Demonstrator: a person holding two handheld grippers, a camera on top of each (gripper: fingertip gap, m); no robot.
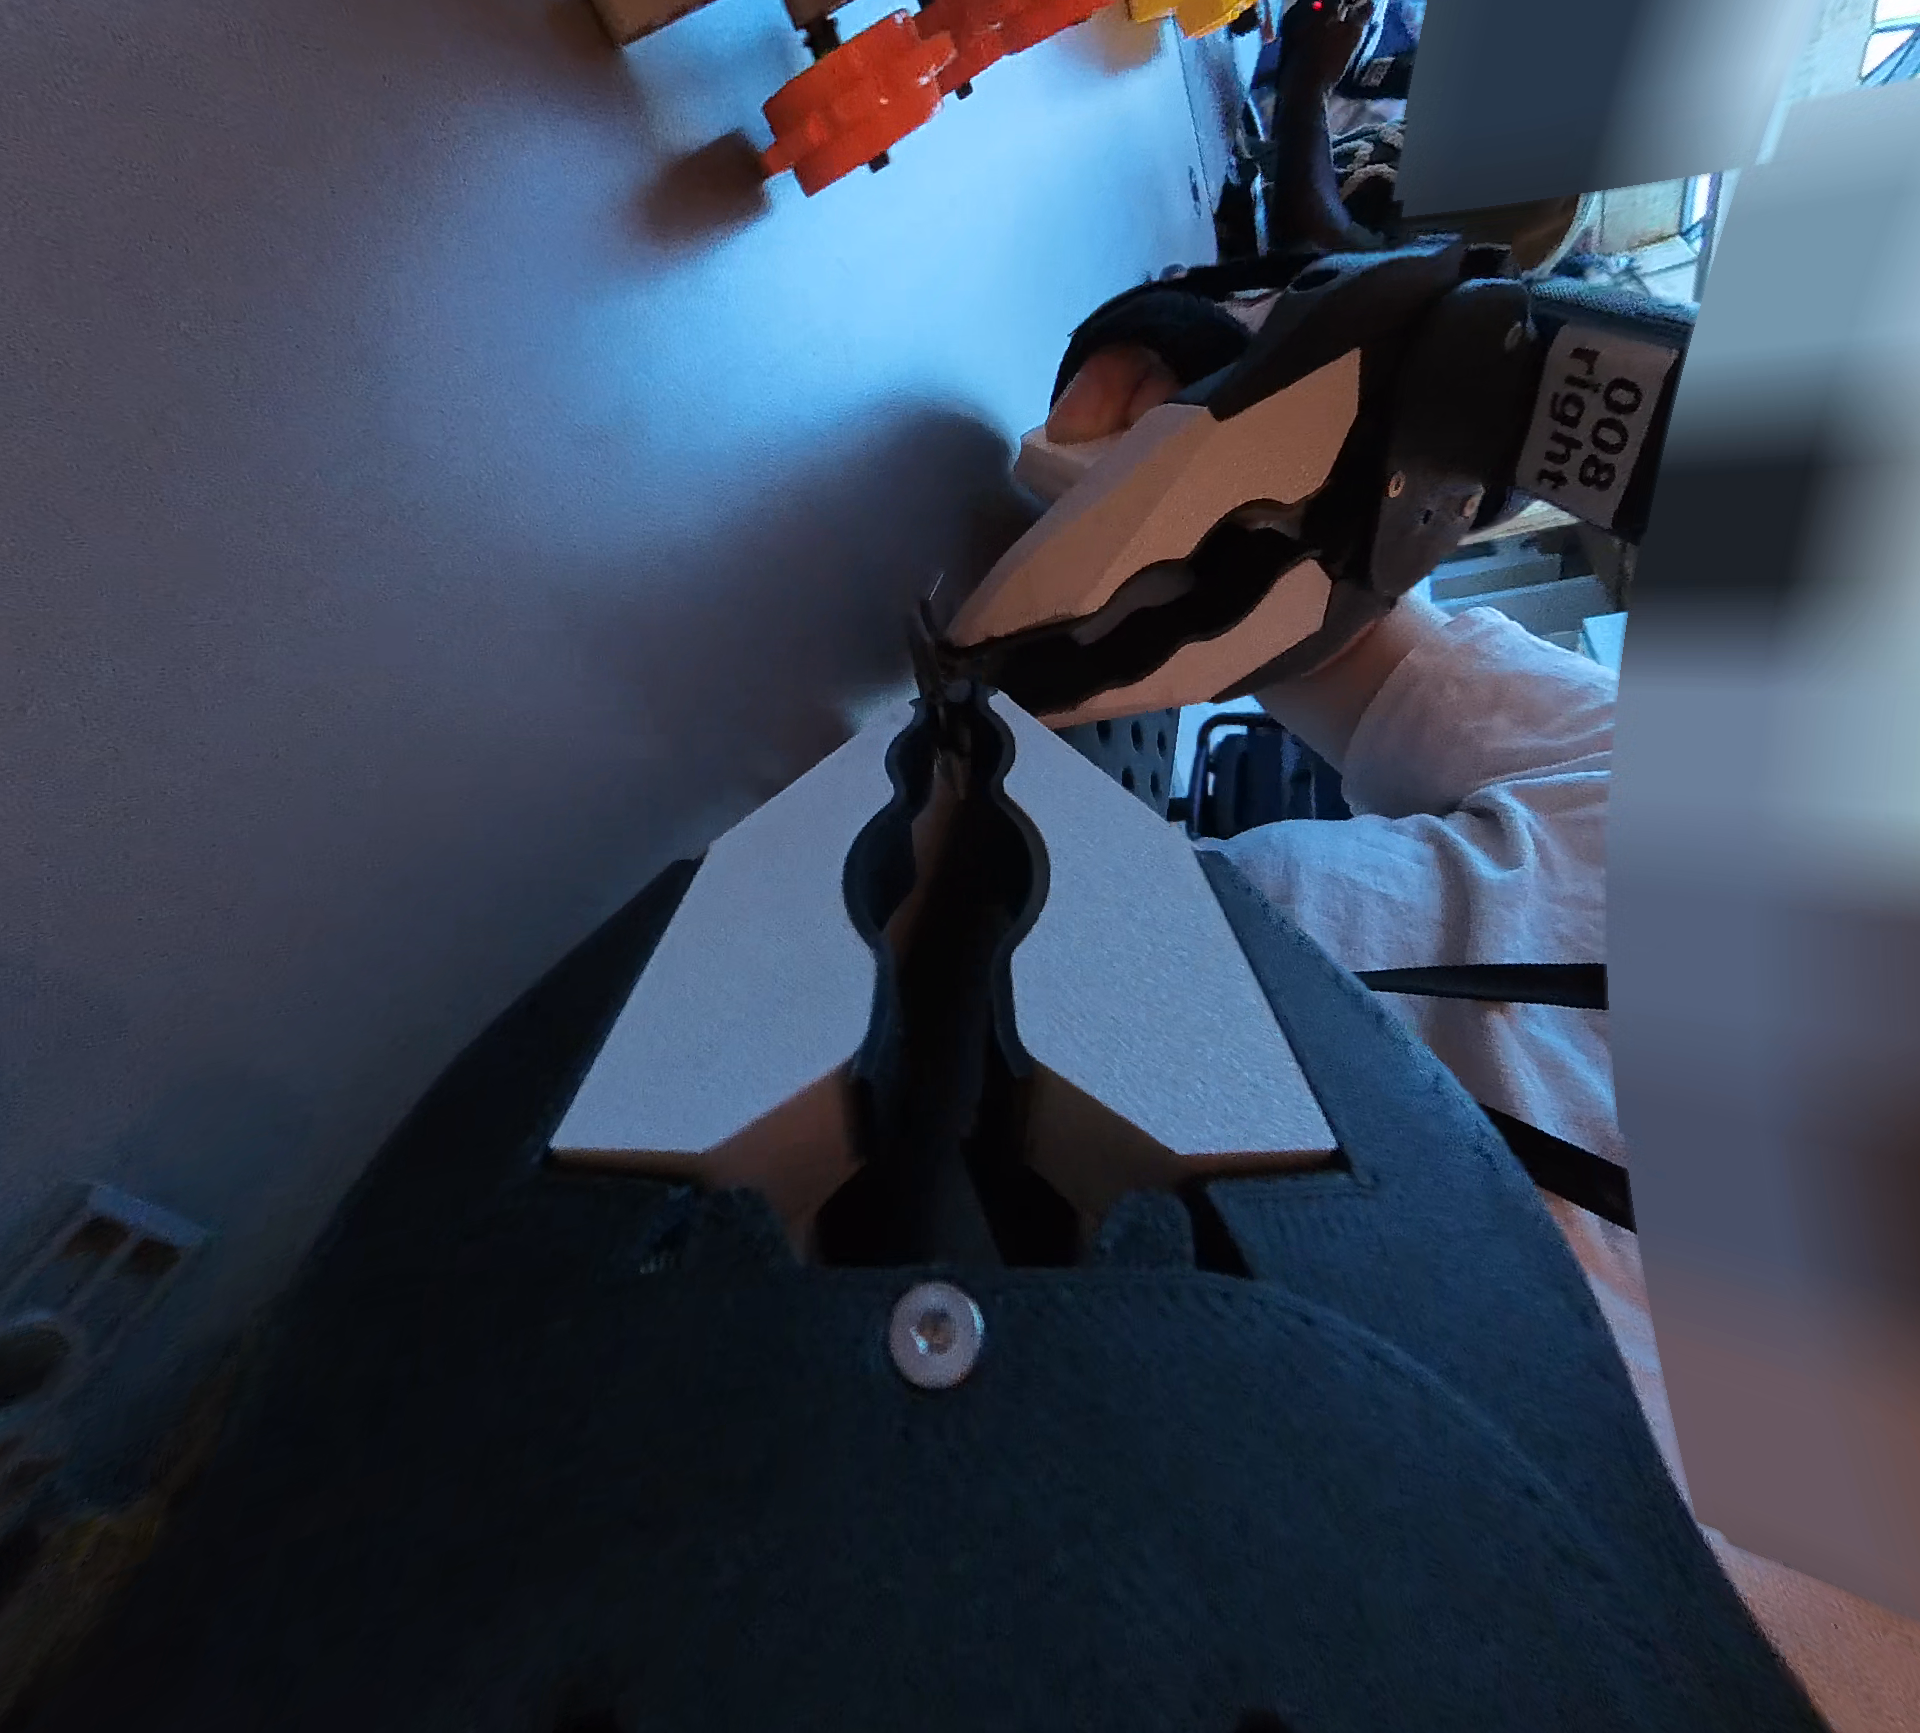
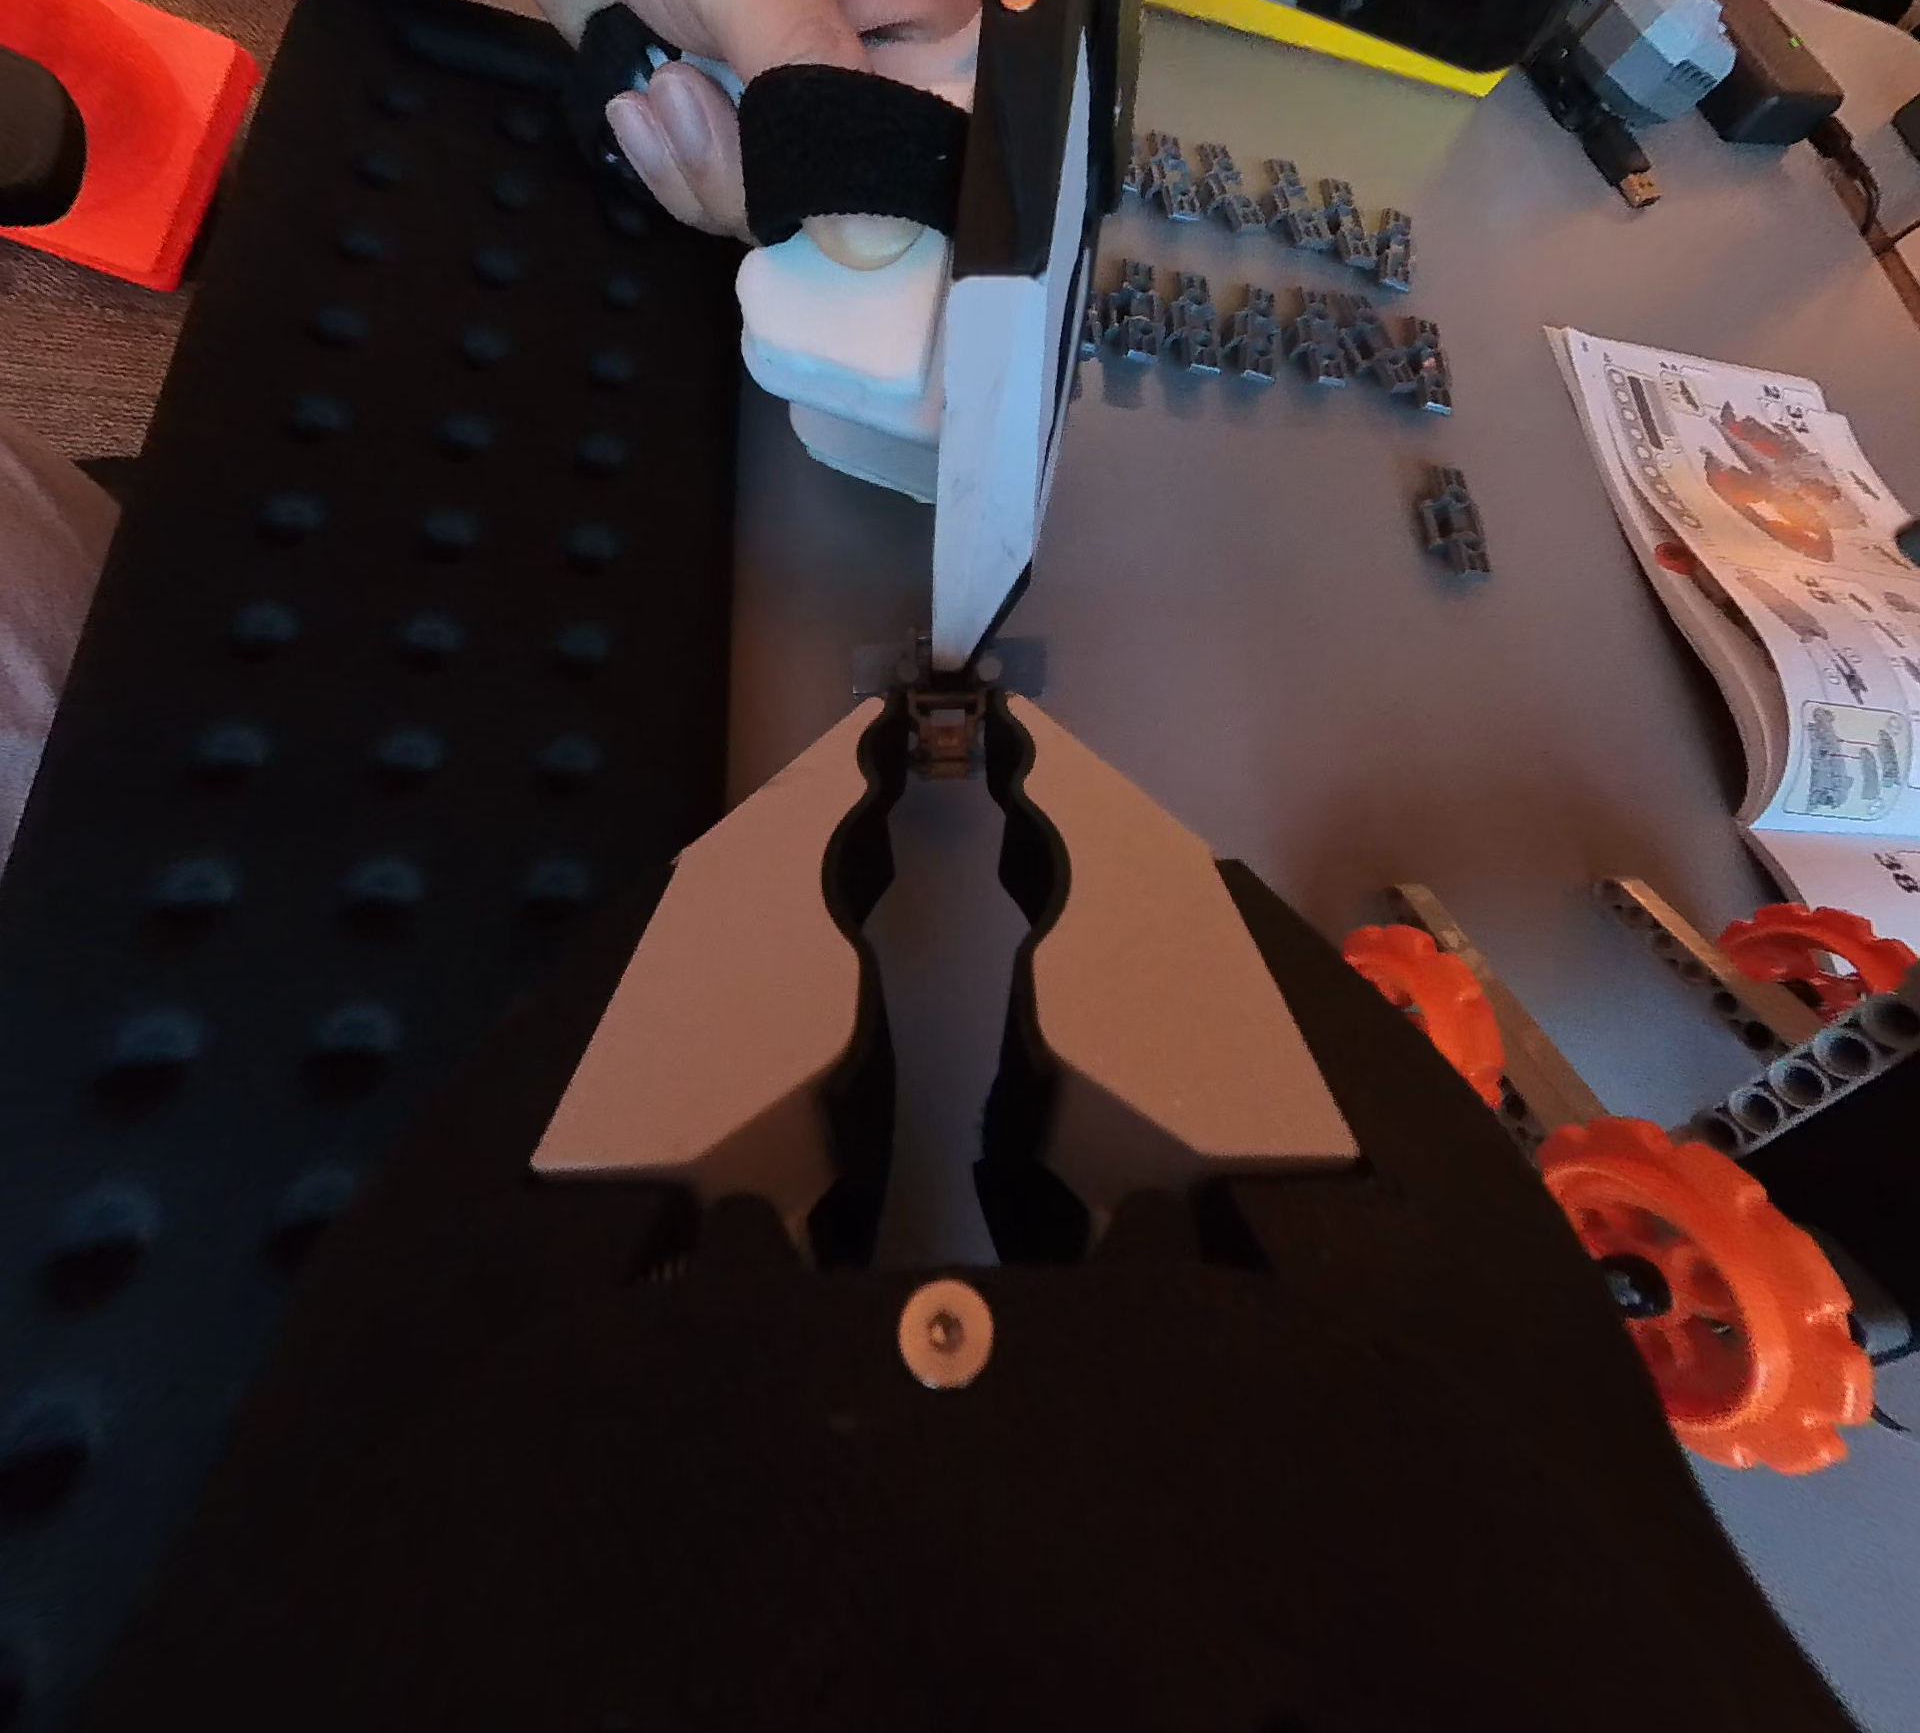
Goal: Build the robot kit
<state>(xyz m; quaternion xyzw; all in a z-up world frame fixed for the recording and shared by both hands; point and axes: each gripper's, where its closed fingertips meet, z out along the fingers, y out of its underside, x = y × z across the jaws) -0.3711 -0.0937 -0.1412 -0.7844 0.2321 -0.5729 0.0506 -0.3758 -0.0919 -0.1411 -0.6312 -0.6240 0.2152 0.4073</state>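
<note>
**Inspector:** Report what each tool grips.

**Operator:** I see my right gripper (image 2: 943, 715) clamped on a small grey link piece (image 2: 943, 733) at its fingertips, held above the grey table (image 2: 1226, 644). My left gripper (image 2: 971, 644) comes down from above in the right wrist view, edge-on, and its tips meet the top of the same piece. In the left wrist view its fingers are nearly together on something dark at the tips; I cannot make out its shape there, as shadow and blur cover it.

**Inspector:** Surroundings?

**Operator:** Two rows of similar grey link pieces (image 2: 1262, 333) lie on the table beyond, with a single one (image 2: 1452, 520) apart to the right. An open instruction booklet (image 2: 1766, 603) sits at the right edge, partly cut off. Orange toothed wheels (image 2: 1704, 1309) on grey beams (image 2: 1683, 956) lie near my right gripper's body, which hides part of them. A black perforated board (image 2: 416, 540) runs along the left. A yellow box (image 2: 1299, 31) is mostly hidden behind the left gripper's camera.

**Inspector:** Anything unreadable?

**Operator:** The right side of the left wrist view is masked; I can make out only a pale sleeve (image 1: 1455, 800).
</note>
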